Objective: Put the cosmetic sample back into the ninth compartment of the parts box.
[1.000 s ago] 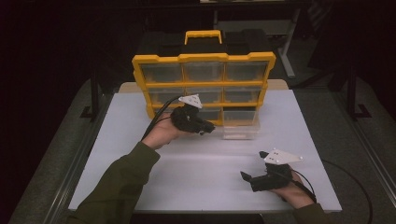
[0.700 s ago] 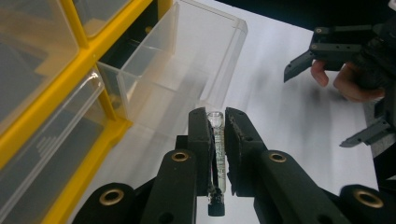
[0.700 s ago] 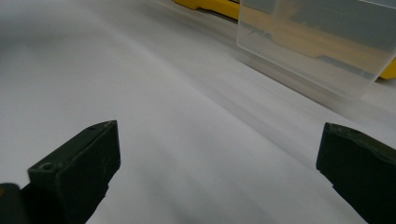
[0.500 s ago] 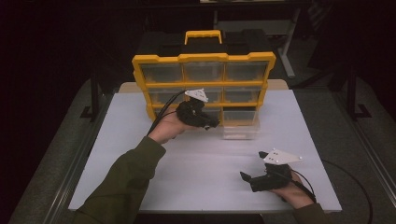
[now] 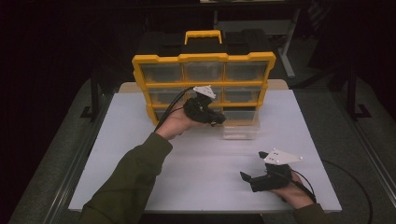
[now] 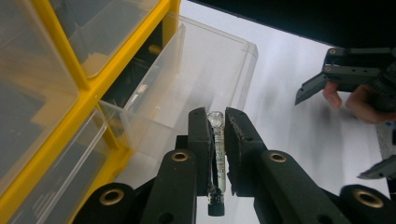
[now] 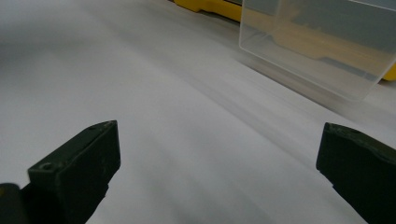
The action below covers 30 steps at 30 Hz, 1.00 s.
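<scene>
A yellow organiser (image 5: 203, 84) with clear drawers stands upright at the back of the white table (image 5: 140, 154). Its bottom right clear drawer (image 5: 240, 126) (image 6: 205, 79) (image 7: 322, 51) is pulled out. My left gripper (image 5: 219, 119) (image 6: 216, 122) hovers at that drawer's left side, shut on a thin clear glass tube with a black end (image 6: 215, 158), held upright between the jaws. My right gripper (image 5: 247, 179) (image 7: 219, 154) rests low near the table's front right, jaws wide open with nothing between them; the left gripper view also catches that right gripper (image 6: 355, 79).
The person's left sleeve (image 5: 130, 182) crosses the table from the bottom. Cables trail from both grippers. Dark floor and a table frame lie beyond the organiser. Bare table surface stretches between the two grippers.
My left gripper has moved right and a little farther back, toward the pulled-out drawer, still holding the tube. The right gripper has stayed put.
</scene>
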Each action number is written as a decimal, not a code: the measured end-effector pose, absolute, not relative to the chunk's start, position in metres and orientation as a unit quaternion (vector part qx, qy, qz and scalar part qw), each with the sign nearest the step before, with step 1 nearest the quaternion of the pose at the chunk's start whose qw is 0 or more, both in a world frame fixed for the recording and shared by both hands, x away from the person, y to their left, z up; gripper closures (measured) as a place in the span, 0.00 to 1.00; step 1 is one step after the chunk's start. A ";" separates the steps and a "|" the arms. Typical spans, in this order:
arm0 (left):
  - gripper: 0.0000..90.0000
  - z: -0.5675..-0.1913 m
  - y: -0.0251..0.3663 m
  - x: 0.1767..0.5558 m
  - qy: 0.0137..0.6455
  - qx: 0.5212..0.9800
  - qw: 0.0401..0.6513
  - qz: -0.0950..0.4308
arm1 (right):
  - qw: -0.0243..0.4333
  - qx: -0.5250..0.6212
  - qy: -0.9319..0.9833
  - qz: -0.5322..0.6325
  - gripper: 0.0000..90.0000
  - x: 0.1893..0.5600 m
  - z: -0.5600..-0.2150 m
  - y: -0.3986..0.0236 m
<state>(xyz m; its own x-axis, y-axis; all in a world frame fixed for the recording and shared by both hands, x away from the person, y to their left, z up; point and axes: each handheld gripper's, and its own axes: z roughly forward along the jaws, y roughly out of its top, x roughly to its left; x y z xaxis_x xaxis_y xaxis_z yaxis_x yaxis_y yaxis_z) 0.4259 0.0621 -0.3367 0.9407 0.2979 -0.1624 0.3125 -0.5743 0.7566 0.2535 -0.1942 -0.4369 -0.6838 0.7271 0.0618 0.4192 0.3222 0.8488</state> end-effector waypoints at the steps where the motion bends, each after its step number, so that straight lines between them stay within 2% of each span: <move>1: 0.90 -0.337 0.061 0.426 0.172 0.887 0.429 -0.008 | 0.167 0.360 0.796 0.457 0.00 0.253 -0.437 -0.194; 30: 0.90 -0.335 0.024 0.444 0.175 0.888 0.425 -0.002 | 0.166 0.358 0.796 0.458 0.00 0.253 -0.437 -0.194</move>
